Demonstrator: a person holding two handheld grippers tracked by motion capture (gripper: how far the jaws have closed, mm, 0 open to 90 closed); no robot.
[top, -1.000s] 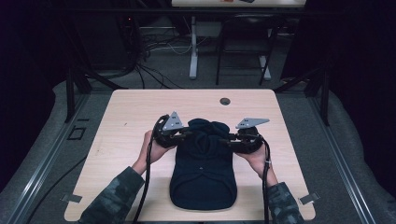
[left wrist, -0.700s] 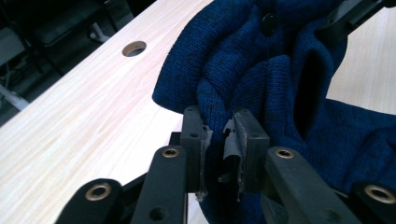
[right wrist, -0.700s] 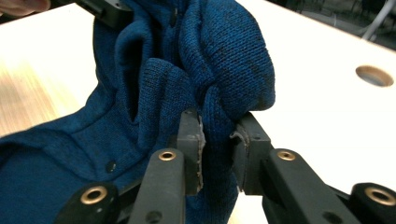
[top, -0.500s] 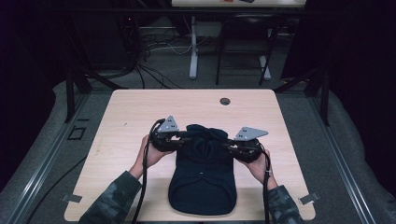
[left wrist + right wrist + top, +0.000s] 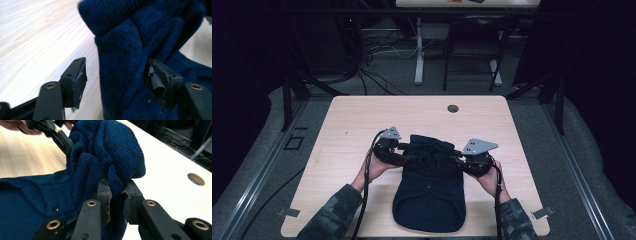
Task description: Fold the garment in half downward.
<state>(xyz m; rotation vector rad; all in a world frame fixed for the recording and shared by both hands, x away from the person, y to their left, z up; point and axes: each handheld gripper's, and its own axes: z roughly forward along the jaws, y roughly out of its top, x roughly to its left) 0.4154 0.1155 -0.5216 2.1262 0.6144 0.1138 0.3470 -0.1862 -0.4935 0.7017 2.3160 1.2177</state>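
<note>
A dark navy knitted garment (image 5: 429,192) lies on the wooden table (image 5: 362,120), its far end bunched up between my two grippers. In the left gripper view a thick fold of the knit (image 5: 125,62) hangs between the jaws of my left gripper (image 5: 117,72). These jaws have just been opening: one pad (image 5: 80,80) stands clear of the cloth and the other pad (image 5: 156,77) still touches it. My right gripper (image 5: 116,192) is shut on a fold of the garment (image 5: 110,155) at its right side. In the high view the left gripper (image 5: 408,159) and right gripper (image 5: 458,159) flank the bunched end.
A round cable hole (image 5: 453,108) sits near the table's far edge. Bare wood lies to the left and right of the garment. Beyond the table are a dark floor, cables and the legs of another desk (image 5: 419,55). Camouflage sleeves (image 5: 329,217) enter from the bottom.
Both hands have come a little nearer the person and lower with the garment's bunched end. The left gripper's jaws have parted, loosening its hold on the knit.
</note>
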